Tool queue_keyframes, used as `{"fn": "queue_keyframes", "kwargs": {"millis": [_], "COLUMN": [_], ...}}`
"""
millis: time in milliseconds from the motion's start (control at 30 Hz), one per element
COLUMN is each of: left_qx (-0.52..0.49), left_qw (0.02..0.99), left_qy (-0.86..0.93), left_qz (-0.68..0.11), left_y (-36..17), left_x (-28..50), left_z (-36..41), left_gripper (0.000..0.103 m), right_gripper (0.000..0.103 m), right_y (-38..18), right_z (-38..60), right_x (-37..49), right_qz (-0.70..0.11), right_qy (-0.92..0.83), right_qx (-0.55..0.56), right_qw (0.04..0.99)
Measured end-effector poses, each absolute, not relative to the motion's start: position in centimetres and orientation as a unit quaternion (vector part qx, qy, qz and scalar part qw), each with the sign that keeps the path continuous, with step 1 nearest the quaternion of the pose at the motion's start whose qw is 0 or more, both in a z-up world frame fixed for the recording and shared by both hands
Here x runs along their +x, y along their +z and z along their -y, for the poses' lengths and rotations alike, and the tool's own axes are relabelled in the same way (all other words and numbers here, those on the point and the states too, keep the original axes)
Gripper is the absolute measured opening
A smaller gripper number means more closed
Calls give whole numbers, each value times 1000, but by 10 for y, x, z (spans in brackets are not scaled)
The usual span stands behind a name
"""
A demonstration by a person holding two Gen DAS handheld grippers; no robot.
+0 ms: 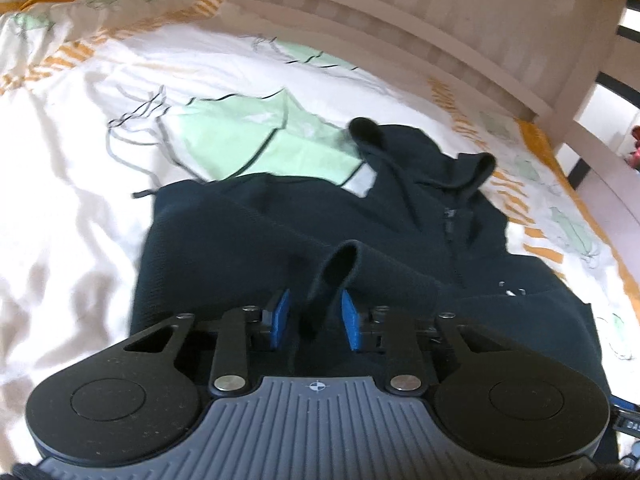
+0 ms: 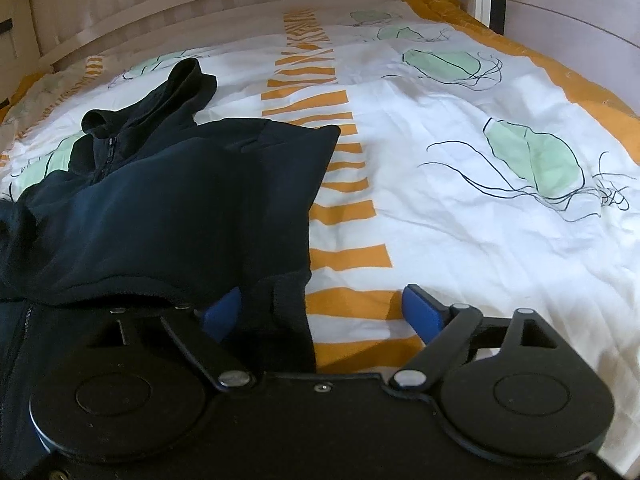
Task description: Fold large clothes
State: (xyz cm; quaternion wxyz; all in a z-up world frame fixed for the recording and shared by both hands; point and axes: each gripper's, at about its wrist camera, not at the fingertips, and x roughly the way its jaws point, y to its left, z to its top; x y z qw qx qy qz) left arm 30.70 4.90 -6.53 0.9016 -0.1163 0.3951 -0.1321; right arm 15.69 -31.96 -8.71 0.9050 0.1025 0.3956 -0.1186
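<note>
Left wrist view: left gripper (image 1: 314,320) pinching a raised fold of the dark navy zip hoodie (image 1: 280,232), blue pads (image 1: 350,322) close against it. Hoodie spread on the patterned duvet (image 1: 72,208), hood toward the headboard (image 1: 400,20). Right gripper (image 2: 320,312) spread wide, straddling the hoodie's side edge (image 2: 292,312), not clamped. Mid-grasp before a fold, by the look. Next: clamp right, lift both together.
</note>
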Motion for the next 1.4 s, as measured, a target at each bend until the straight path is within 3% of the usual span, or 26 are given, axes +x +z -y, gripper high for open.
{"fn": "queue_keyframes", "kwargs": {"millis": [133,167,200,267,333,600,1033,1400], "left_qx": [-157,-170,-176,-184,-172,-58,-88,-103], "left_qw": [884,879,877,877,885,891,832,866], "left_qy": [-161,-167,-170,-180,-192,-235,-376,-277], "left_qz": [-410,-414,-414,-405,-388,-385,-399,-404], "left_y": [-71,-71,-70,-67,-61,-51,-48,-38], "left_x": [307,307,307,306,304,317,287,291], "left_z": [-62,-63,-63,-62,-57,-22,-39,-73], "left_gripper": [26,30,35,63,71,70,70,70], "right_gripper": [89,89,90,90,90,90,94,94], "right_y": [-87,-88,-88,-88,-88,-88,-89,-90], "right_z": [320,320,320,321,321,322,320,320], "right_x": [157,157,157,157,157,157,158,158], "right_qz": [-394,-394,-394,-393,-393,-393,-392,-391], "right_qy": [-120,-120,-120,-119,-119,-119,-121,-122], "right_qx": [103,104,105,108,110,110,113,115], "right_qw": [905,905,905,905,905,905,905,905]}}
